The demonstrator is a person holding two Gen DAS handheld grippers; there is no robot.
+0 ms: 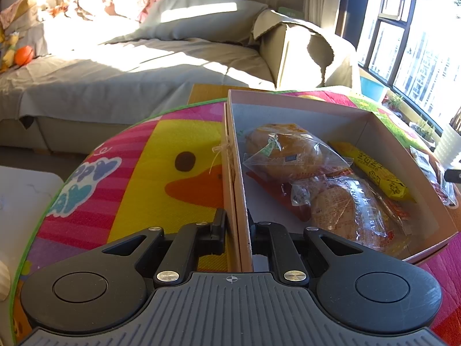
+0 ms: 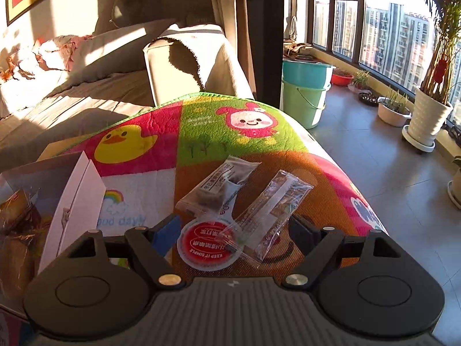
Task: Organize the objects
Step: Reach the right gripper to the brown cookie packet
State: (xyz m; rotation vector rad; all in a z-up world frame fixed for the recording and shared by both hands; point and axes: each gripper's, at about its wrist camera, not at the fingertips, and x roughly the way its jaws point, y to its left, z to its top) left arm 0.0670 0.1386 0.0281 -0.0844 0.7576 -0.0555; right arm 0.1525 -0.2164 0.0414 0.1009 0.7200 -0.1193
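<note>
The box on the tabletop already holds several snacks. Left tool is clamped on its wall. Right tool, wide open, straddles three packets not yet packed.

Light: low sun across the sofa
Windows: dark-framed, towers outside
Floor: grey tiles, potted plants
</note>
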